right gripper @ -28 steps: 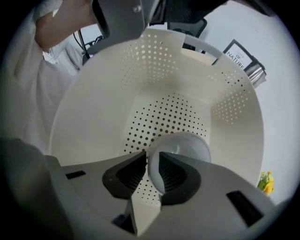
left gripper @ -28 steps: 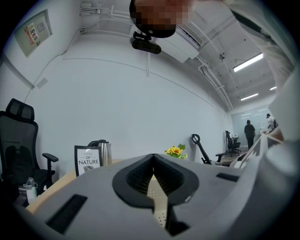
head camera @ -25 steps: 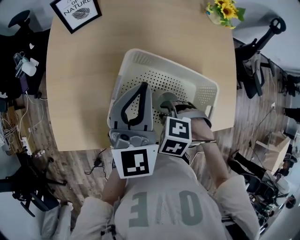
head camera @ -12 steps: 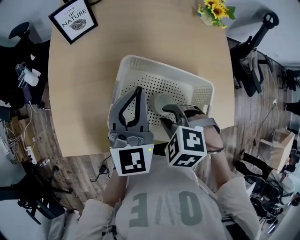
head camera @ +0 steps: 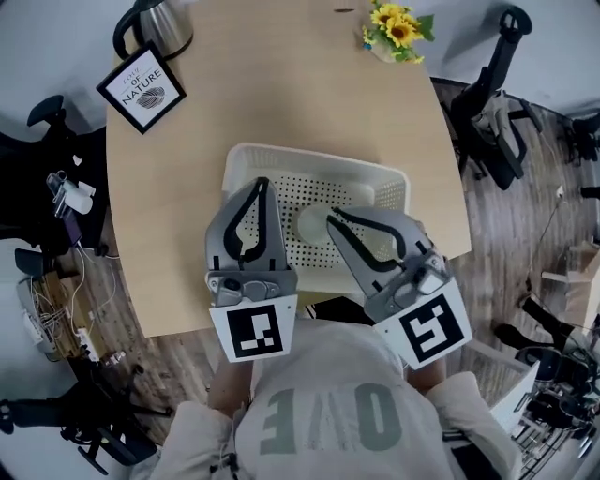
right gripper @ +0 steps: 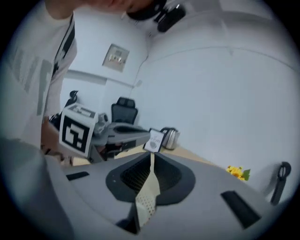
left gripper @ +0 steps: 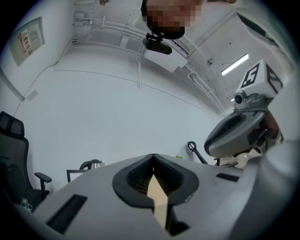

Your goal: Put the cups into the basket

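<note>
- One second ago reached into the basket with the right gripper; now lifted clear, jaws just closed narrow, empty.
- Left a cup inside.
- Holds left gripper jaws together, empty.

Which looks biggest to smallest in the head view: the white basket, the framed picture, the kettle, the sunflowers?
1. white basket, clearly largest.
2. framed picture.
3. kettle and sunflowers: they look about alike, and the top edge cuts off the kettle, so I won't rank them.
</note>
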The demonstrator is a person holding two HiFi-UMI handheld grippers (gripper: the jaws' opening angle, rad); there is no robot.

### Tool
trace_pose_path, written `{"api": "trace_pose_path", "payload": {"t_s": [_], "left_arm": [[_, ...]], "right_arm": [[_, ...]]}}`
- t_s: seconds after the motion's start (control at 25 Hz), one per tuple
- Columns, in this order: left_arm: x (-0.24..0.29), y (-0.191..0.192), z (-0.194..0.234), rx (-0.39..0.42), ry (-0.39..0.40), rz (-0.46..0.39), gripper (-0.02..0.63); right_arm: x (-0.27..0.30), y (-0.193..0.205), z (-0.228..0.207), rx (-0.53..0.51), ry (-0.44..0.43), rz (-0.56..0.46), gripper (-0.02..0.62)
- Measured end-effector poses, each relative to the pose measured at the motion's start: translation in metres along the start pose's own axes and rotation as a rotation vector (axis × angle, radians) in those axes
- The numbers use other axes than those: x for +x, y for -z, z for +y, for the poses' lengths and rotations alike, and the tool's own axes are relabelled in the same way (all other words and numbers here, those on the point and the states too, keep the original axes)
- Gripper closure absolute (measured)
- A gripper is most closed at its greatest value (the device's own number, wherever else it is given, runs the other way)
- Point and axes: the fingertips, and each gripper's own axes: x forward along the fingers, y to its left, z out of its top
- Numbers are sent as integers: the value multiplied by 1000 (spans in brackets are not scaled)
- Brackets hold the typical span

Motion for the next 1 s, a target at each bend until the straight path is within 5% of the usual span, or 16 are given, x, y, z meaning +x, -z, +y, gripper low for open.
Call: {"api": "trace_pose_path", "payload": {"t_s": [0.16,0.32,0.56,1.0], "left_arm": [[0,-33,-14,50,24,-54,598],[-3,-59,-28,61,41,-92,598],[-6,-75,-52,99,54,-105,598],[-15,-82,-65,151,43,-108,598]], "right_arm": [[-51,-47,-39,195,227,-381,597],[-77,-54,-55,208,387,-516,597],[-87,-30,-61,261,497,-533,597],[-83,7,-59,322,486,-441,598]]}}
